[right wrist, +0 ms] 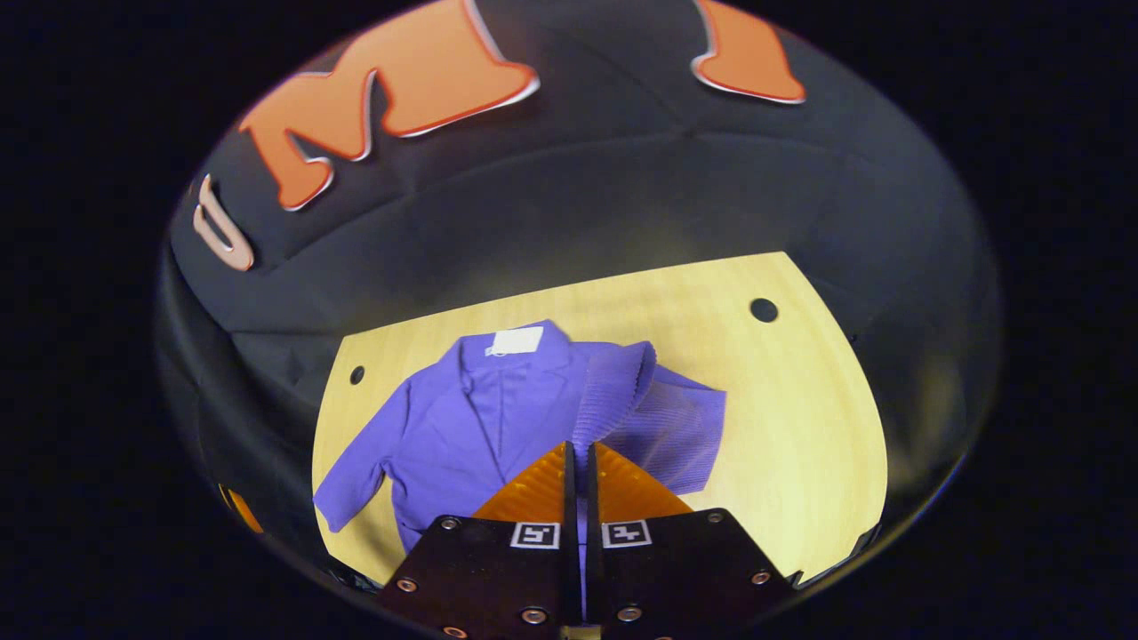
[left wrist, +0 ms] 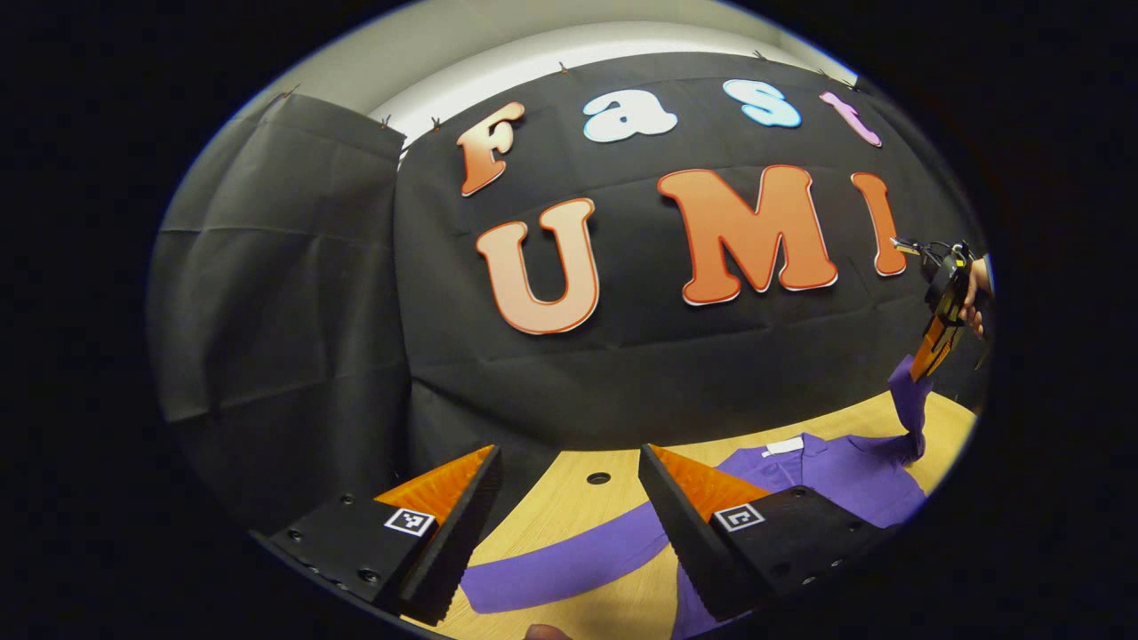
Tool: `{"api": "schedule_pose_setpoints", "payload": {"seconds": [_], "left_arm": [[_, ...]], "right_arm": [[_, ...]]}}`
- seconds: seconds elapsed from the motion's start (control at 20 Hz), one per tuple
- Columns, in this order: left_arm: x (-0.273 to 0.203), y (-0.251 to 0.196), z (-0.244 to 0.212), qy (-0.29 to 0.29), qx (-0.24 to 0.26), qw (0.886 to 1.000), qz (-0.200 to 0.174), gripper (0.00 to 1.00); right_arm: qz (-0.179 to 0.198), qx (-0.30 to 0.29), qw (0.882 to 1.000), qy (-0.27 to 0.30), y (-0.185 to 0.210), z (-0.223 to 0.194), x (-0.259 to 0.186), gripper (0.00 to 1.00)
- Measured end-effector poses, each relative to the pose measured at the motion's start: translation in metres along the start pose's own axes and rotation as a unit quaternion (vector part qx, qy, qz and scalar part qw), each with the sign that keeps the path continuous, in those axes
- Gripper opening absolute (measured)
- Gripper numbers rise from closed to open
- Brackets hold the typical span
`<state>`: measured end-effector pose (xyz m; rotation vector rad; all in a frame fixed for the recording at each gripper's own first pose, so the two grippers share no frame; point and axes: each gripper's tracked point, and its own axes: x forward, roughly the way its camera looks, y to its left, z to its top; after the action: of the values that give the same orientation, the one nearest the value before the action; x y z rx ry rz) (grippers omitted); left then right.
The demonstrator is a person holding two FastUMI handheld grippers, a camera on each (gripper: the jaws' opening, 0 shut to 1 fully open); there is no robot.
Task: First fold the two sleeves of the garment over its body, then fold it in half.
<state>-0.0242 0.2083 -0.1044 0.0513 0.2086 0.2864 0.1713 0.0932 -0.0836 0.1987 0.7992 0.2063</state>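
A purple collared garment (right wrist: 480, 418) lies face up on the wooden table (right wrist: 800, 418), collar and white label toward the wall. My right gripper (right wrist: 580, 449) is shut on the cuff of one sleeve (right wrist: 622, 391) and holds it lifted above the body; the sleeve hangs down from its fingers. In the left gripper view that gripper (left wrist: 929, 360) and the hand holding it appear far right, with the purple sleeve (left wrist: 909, 409) dangling beneath. My left gripper (left wrist: 569, 471) is open, low over the table, with the other sleeve (left wrist: 569, 560) flat between and beyond its fingers.
The black cloth wall (left wrist: 293, 293) stands close behind the table. Round holes (right wrist: 763, 310) mark the tabletop near its far corners. Bare wood lies to the right of the garment in the right gripper view.
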Motion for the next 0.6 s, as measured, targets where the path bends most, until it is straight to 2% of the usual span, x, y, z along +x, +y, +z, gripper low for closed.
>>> {"api": "schedule_pose_setpoints", "payload": {"seconds": [0.3,0.45,0.55,0.6], "left_arm": [[0.026,0.06,-0.053,0.06,-0.004,0.998,0.026,0.98],[0.045,0.083,-0.084,0.107,-0.009,0.994,0.034,0.98],[0.055,0.087,-0.115,0.16,-0.033,0.986,0.025,0.98],[0.06,0.089,-0.131,0.187,-0.049,0.981,0.02,0.98]], "right_arm": [[0.04,-0.058,0.997,0.018,0.1,-0.008,0.024,0.02],[0.055,-0.074,0.996,0.02,0.134,-0.018,0.032,0.03],[0.08,-0.078,0.994,0.016,0.156,-0.024,0.028,0.08],[0.093,-0.084,0.992,0.009,0.168,-0.028,0.024,0.17]]}}
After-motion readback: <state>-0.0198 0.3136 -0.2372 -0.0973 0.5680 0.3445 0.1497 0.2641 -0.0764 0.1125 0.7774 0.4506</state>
